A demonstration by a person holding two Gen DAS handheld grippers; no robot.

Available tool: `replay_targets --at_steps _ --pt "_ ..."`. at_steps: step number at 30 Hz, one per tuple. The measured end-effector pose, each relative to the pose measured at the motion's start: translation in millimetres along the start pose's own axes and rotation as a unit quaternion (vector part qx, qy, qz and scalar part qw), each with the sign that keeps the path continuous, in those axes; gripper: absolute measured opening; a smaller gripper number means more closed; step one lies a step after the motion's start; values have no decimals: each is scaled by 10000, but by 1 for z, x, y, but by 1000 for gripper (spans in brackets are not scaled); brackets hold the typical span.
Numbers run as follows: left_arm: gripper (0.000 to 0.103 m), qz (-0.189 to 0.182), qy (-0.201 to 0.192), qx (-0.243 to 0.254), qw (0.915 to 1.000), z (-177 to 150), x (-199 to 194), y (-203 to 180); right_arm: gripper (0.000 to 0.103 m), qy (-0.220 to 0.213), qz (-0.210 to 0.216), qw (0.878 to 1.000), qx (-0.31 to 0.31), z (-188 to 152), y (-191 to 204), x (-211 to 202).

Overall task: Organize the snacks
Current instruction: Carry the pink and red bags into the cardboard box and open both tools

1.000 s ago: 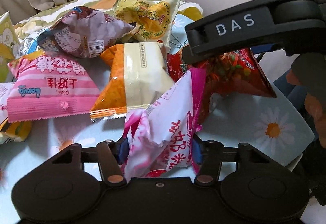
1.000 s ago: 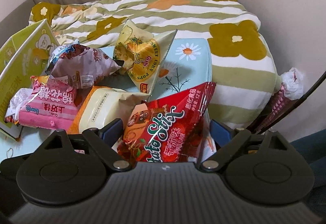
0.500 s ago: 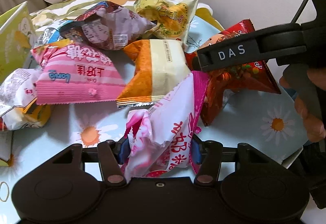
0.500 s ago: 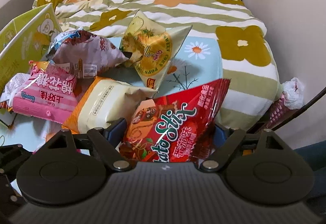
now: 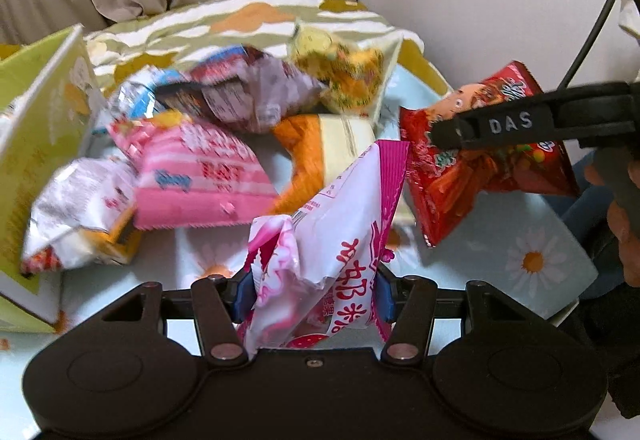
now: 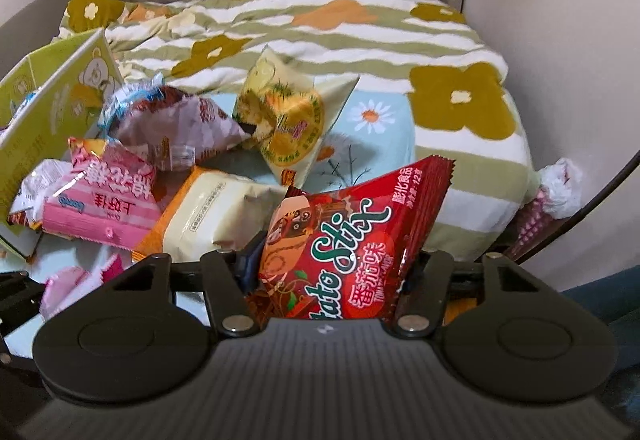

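Note:
My left gripper (image 5: 310, 294) is shut on a pink and white snack bag (image 5: 332, 240) and holds it above the table. My right gripper (image 6: 328, 272) is shut on a red Potato Stix bag (image 6: 352, 236), which also shows in the left wrist view (image 5: 480, 160) under the right gripper's black finger (image 5: 520, 122). Loose bags lie in a pile beyond: a pink striped bag (image 6: 102, 208), an orange and cream bag (image 6: 216, 216), a purple bag (image 6: 180, 128) and a yellow corn pops bag (image 6: 288, 120).
A green cardboard box (image 6: 52, 112) stands open at the left with a white bag (image 5: 76, 208) at its mouth. The table has a light blue daisy cloth (image 5: 532, 260). A flowered striped blanket (image 6: 360, 32) lies behind. A wall stands at the right.
Both grippers have drawn back and up with their bags. The green box has come into the left wrist view at the left. The red bag hangs higher off the table.

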State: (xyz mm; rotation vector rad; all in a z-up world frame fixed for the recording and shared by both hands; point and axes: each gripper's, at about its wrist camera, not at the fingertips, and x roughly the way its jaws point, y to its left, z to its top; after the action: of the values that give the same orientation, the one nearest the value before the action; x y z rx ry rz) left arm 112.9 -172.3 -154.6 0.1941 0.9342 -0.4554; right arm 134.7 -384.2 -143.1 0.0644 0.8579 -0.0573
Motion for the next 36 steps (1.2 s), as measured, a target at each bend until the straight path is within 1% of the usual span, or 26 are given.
replay_targets --at_steps 4,6,9,12,17,21,24,29,32,36 --pt "61 73 -150 -127 9998 12 -26 13 75 -161 4 9998 86 11 3 -25" --pt "61 134 -297 -218 9992 18 -45 24 75 -275 49 9996 94 19 8 -40" --pt "61 282 -548 -283 9977 27 -73 43 75 -496 136 9987 21 32 24 -63" --pt "61 423 -774 -367 9954 34 -99 71 75 -695 351 9969 57 48 45 -80" --pt "61 698 -956 -485 9918 43 -127 129 75 -955 782 9923 82 77 100 -93" --pt "61 898 -1030 -544 9891 48 -142 177 75 -1030 1085 9887 -6 95 150 -89" --pt "61 1030 -1076 -573 9872 48 -149 213 75 -1050 1232 9868 -96 107 189 -84" --pt "61 1093 -959 -651 9872 43 -145 267 75 -939 1345 9863 -201 116 247 -68" --pt "61 1011 -874 -619 9891 40 -136 293 75 -827 1323 9875 -204 118 275 -57" --pt "61 800 -666 -368 9939 39 -118 319 75 -655 1201 9905 -166 118 308 -42"
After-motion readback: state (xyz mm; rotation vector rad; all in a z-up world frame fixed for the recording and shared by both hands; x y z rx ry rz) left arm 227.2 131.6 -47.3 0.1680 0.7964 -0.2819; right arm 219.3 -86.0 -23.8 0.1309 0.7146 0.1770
